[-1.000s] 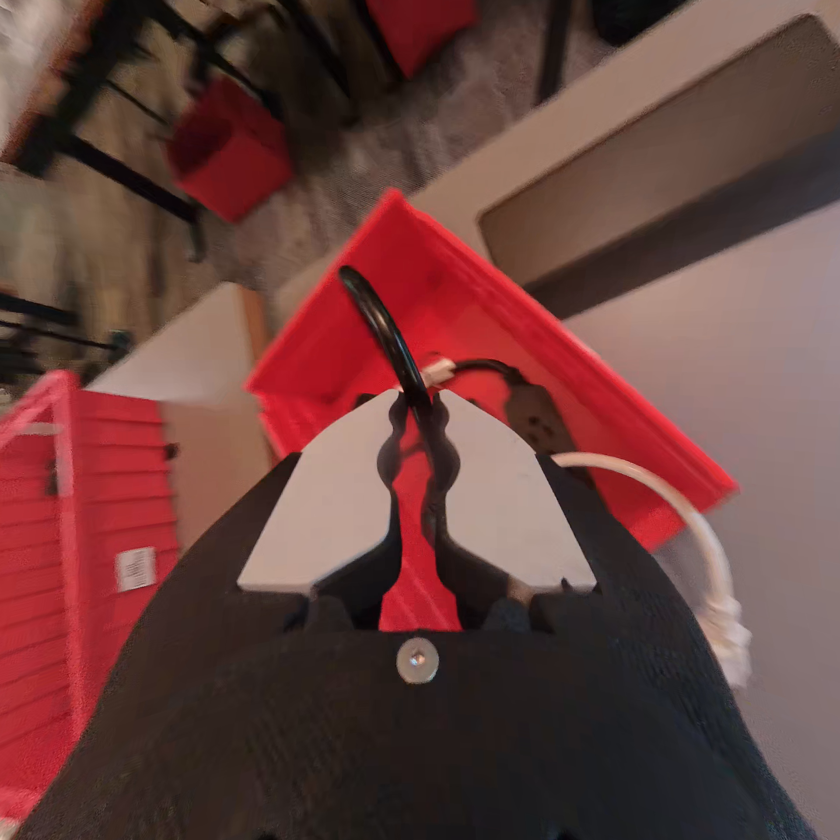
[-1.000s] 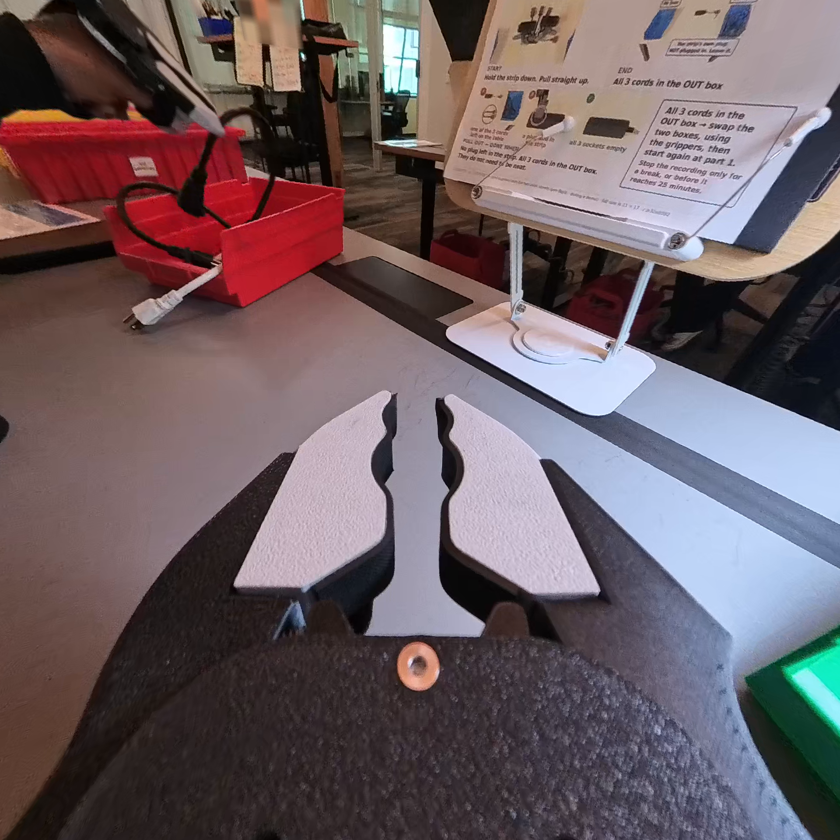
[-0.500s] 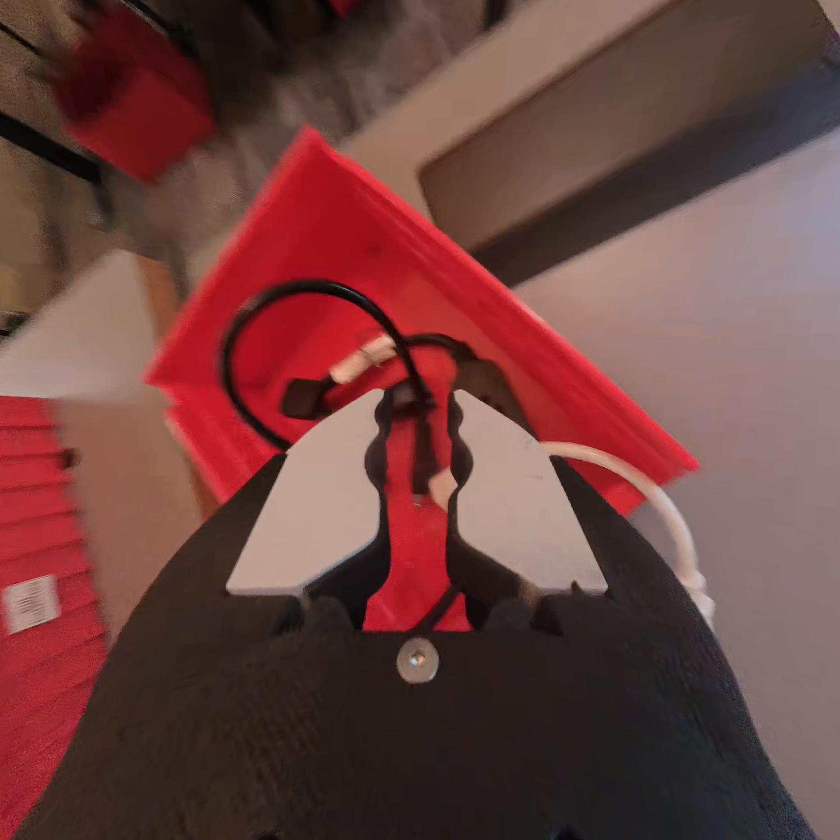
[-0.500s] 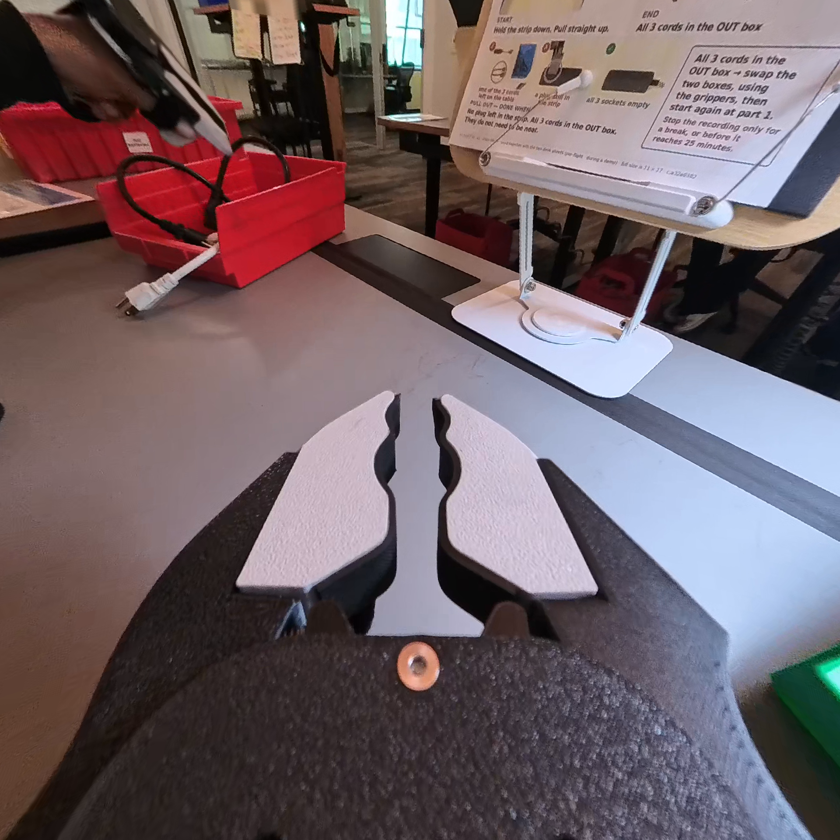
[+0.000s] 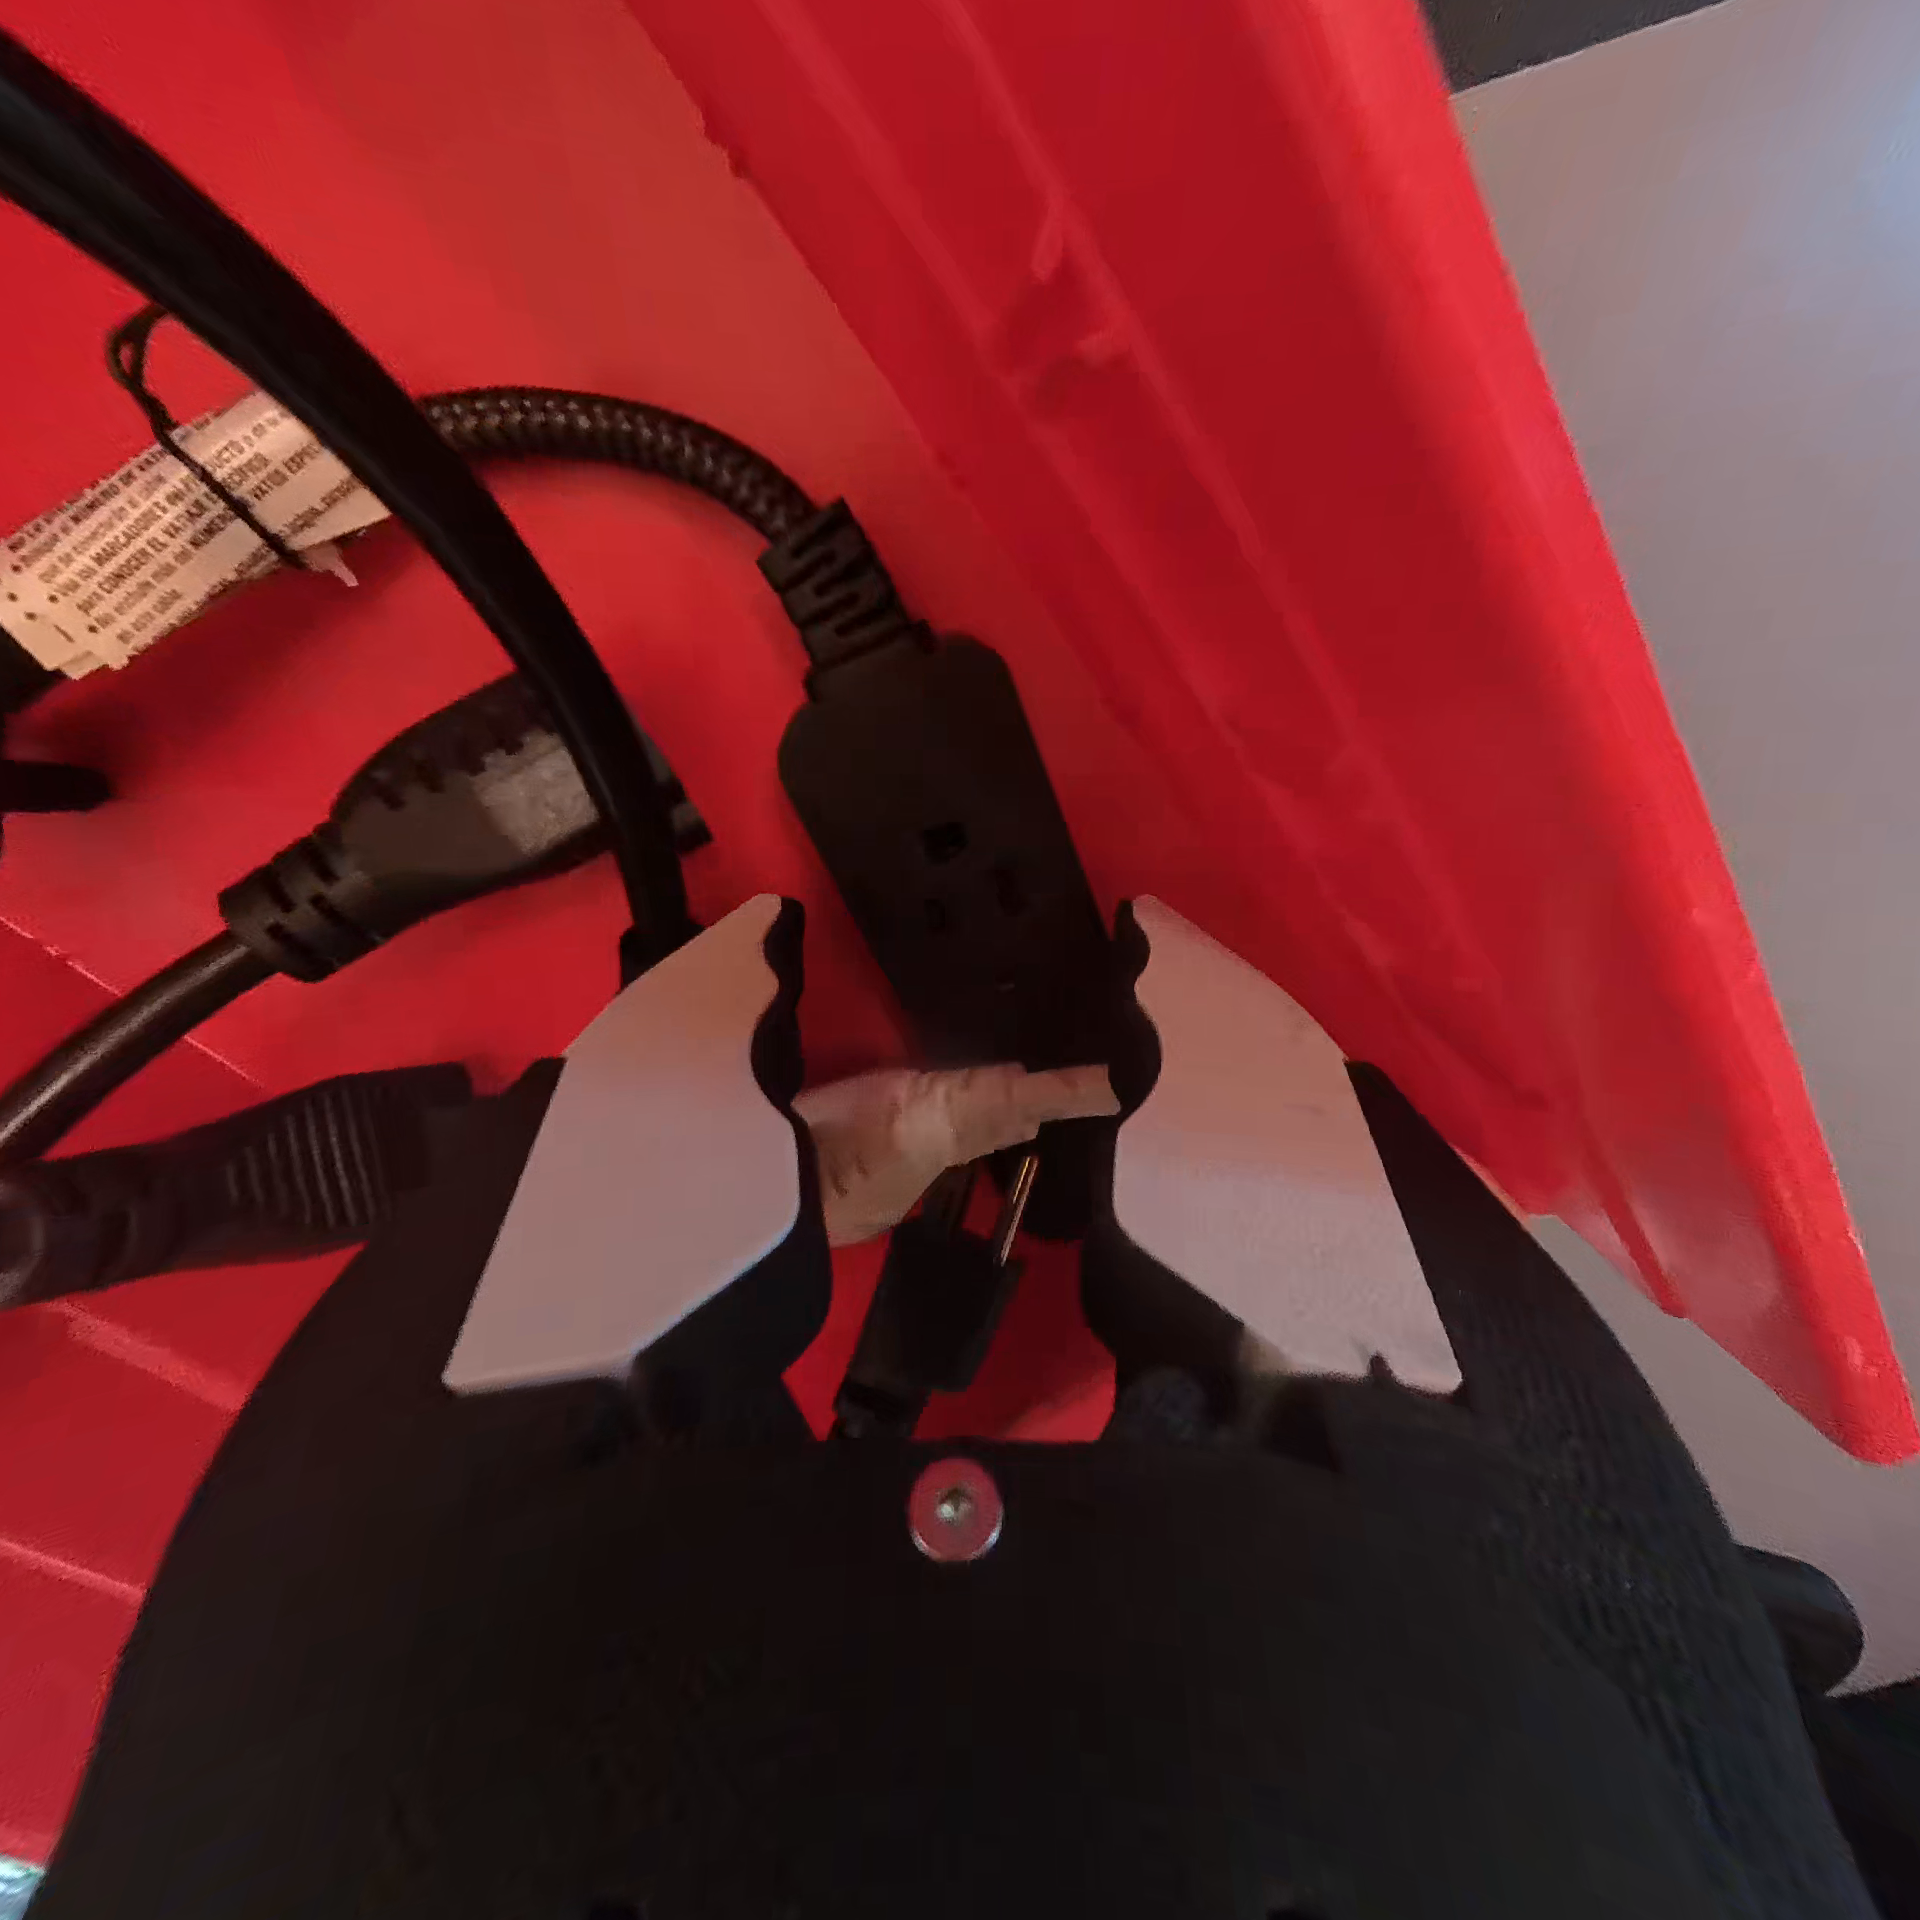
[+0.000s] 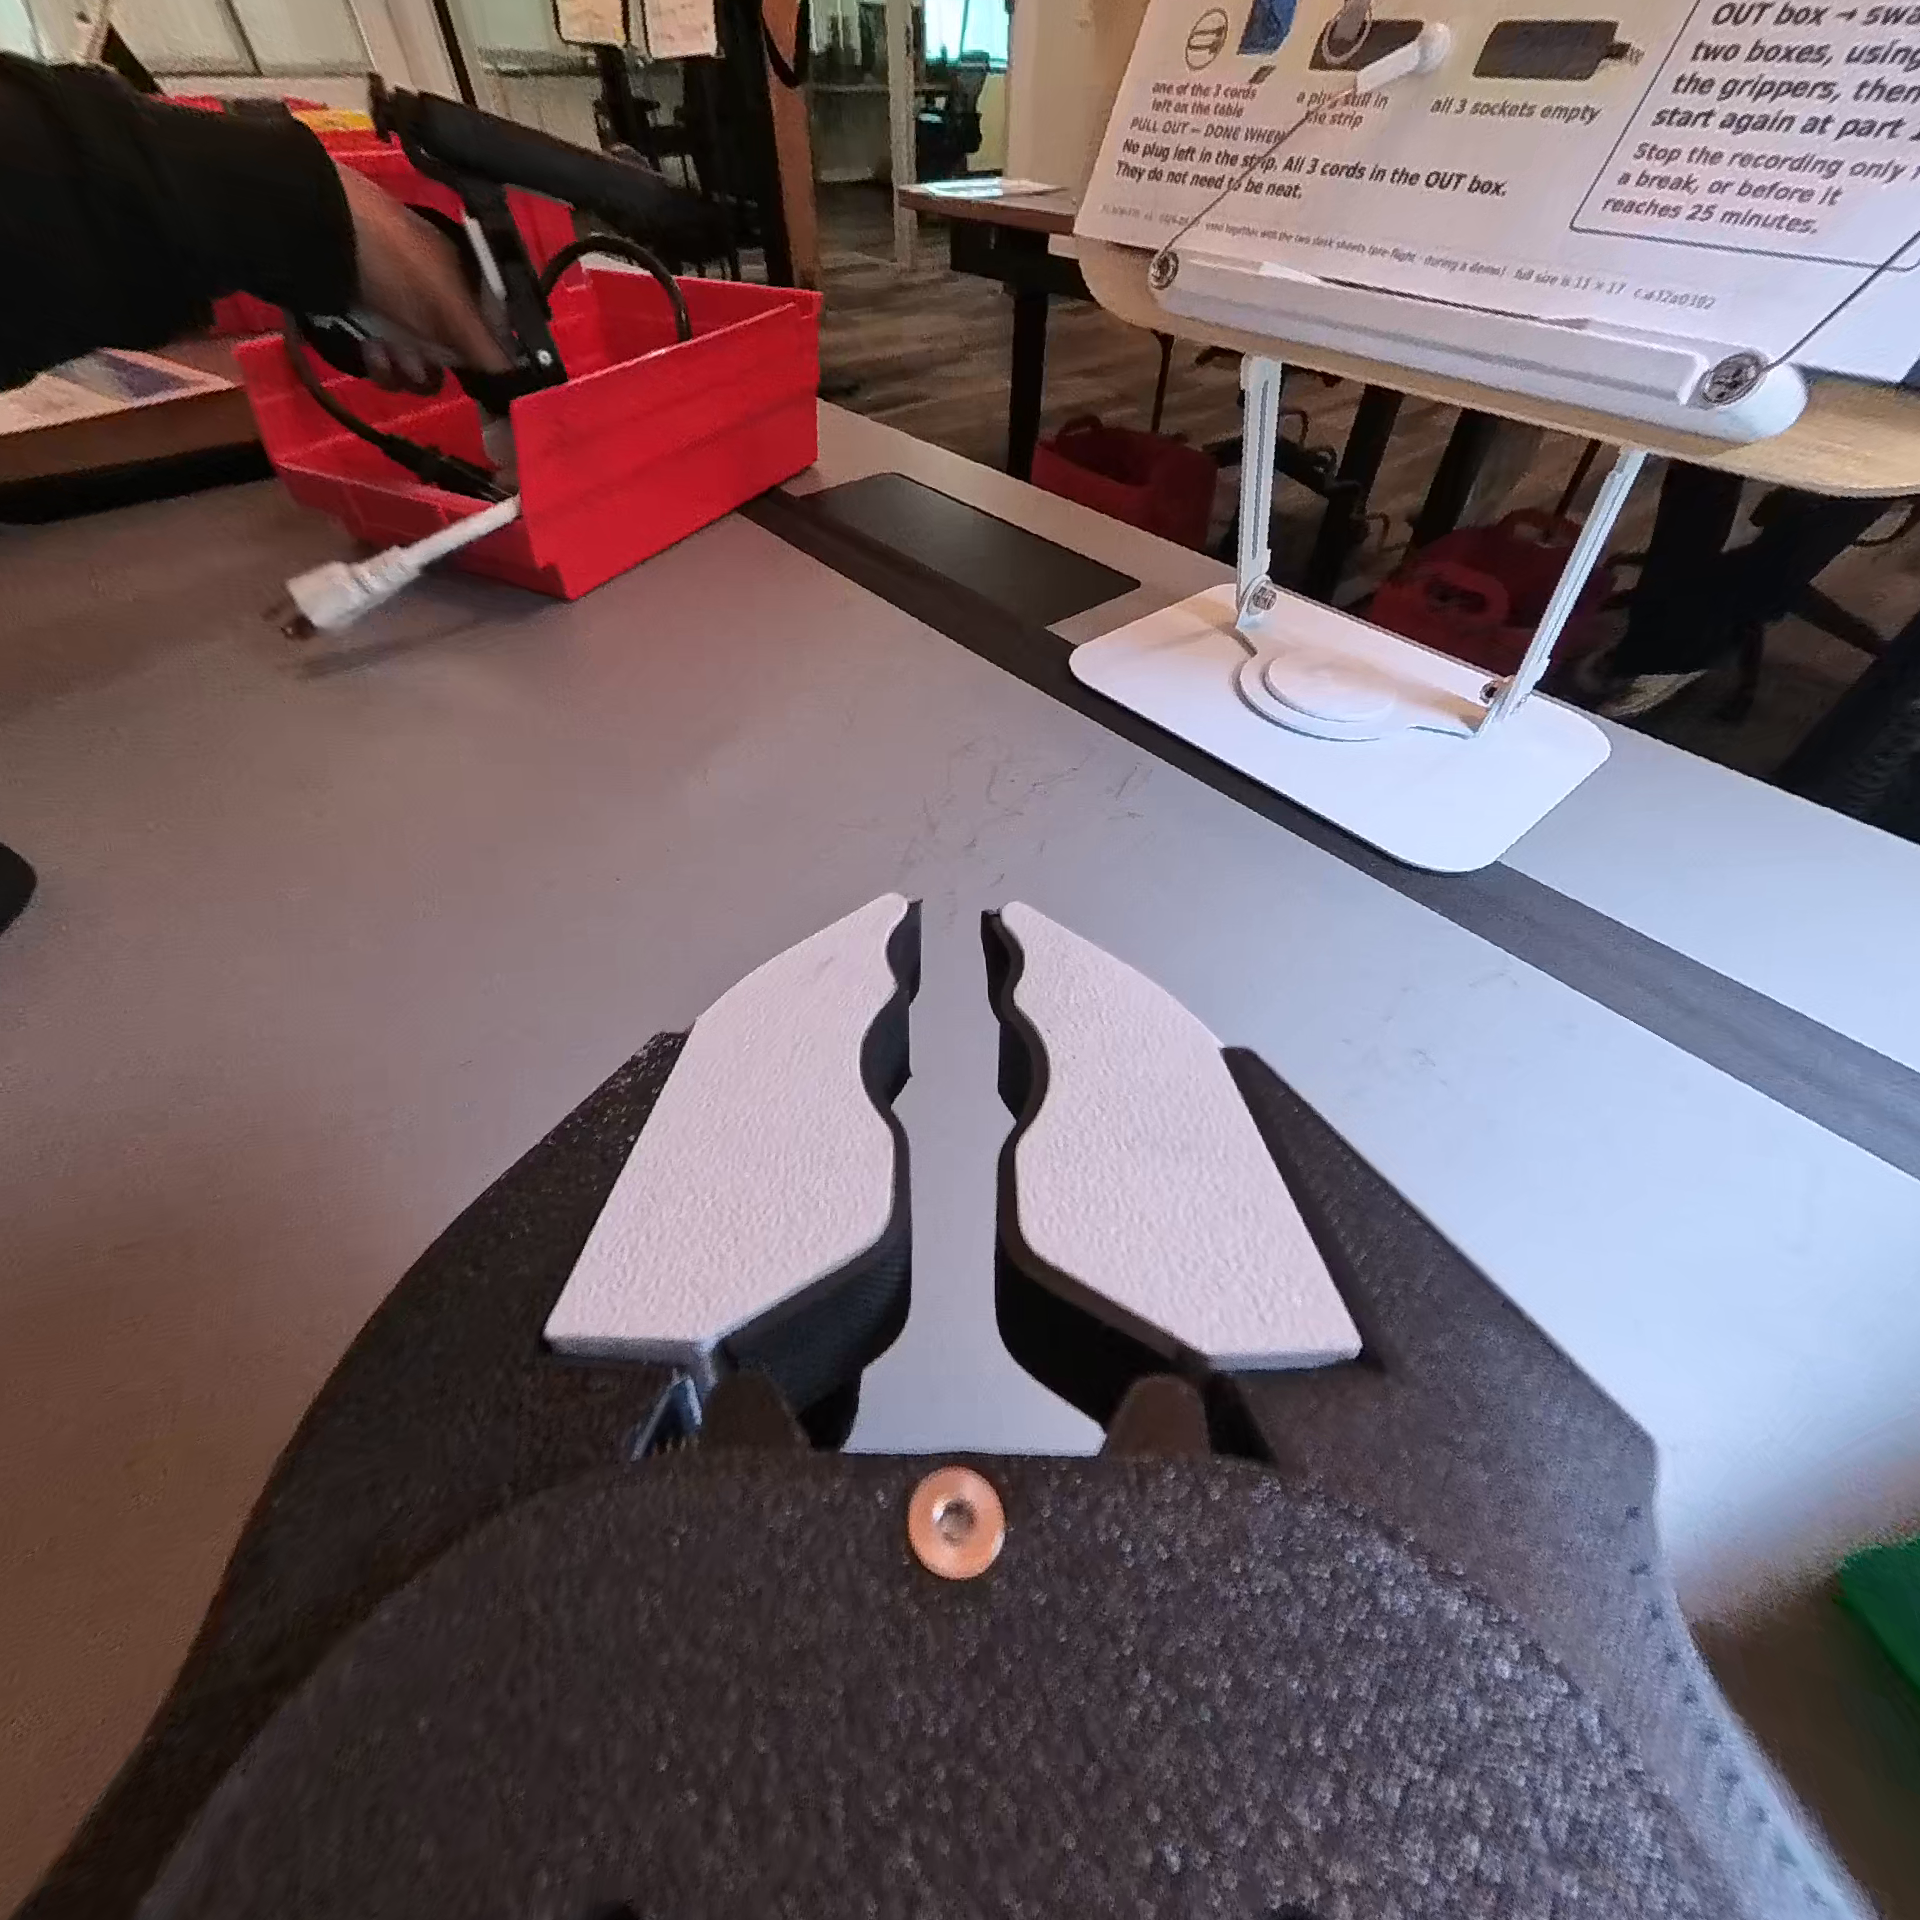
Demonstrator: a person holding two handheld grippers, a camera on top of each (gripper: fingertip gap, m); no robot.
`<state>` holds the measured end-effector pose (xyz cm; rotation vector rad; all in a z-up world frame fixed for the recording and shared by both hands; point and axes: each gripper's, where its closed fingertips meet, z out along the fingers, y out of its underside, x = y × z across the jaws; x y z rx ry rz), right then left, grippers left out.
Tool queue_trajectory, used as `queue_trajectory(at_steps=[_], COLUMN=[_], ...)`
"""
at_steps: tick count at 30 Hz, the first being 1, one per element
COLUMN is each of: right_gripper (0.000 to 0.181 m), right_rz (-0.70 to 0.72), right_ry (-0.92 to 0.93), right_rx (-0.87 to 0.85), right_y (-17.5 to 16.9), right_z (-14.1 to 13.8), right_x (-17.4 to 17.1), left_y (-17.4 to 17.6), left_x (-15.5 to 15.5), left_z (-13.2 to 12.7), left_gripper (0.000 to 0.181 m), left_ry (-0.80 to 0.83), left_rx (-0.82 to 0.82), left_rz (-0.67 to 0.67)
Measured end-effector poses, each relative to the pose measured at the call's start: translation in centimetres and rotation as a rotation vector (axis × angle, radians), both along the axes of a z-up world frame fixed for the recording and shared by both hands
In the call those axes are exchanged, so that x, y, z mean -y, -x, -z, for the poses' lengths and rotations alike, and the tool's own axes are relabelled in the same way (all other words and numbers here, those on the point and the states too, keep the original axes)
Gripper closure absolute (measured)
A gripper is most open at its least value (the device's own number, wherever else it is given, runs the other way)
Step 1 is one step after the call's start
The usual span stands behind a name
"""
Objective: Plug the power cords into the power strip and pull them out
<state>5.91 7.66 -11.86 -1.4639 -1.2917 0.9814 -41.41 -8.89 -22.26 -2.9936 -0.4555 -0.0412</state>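
Observation:
In the left wrist view, my left gripper (image 5: pixel 956 925) is open and low inside the red bin (image 5: pixel 1195 520). Its fingers straddle the near end of the black power strip (image 5: pixel 935 862), which lies against the bin wall with empty sockets showing. A white cord (image 5: pixel 935 1117) crosses between the fingers, and a black plug (image 5: pixel 961 1268) with bare prongs lies just below it. Two more black plugs (image 5: pixel 436 821) lie to the left. My right gripper (image 6: pixel 948 914) is empty, with only a narrow gap between its fingers, above the grey table (image 6: pixel 468 883). The white plug (image 6: pixel 343 597) hangs out of the bin (image 6: pixel 665 457).
A white document stand (image 6: pixel 1340 717) holding an instruction sheet stands at the back right of the table. A green object (image 6: pixel 1881 1621) sits at the right edge. A white tag (image 5: pixel 177 520) is tied to a cord in the bin. A hand (image 6: pixel 416 281) holds the left gripper. The gap from one gripper's tips to the other's is roughly 50 centimetres.
My left gripper has let go of the black cord, dropped down into the red bin and opened wide around the power strip. My right gripper has stayed over the table, shifting only slightly.

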Motion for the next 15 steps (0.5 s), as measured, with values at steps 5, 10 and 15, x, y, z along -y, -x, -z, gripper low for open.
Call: queue_trajectory(at_steps=[5, 10, 15], right_gripper=[0.170, 0.170, 0.171], right_rz=[-0.026, -0.024, -0.018], right_ry=[0.007, 0.006, 0.015], right_rx=[0.030, 0.030, 0.010], right_y=[0.3, 0.0, -0.3], right_z=[0.8, 0.6, 0.1], right_x=[0.6, 0.6, 0.2], left_y=[0.2, 0.7, 2.1], left_x=[-0.5, -1.1, -2.6], left_z=[0.7, 0.2, -5.6], left_gripper=[0.128, 0.131, 0.134], left_ry=[0.052, 0.003, -0.315], left_rx=[-0.050, -0.096, -0.107], left_rz=[0.030, 0.061, 0.004])
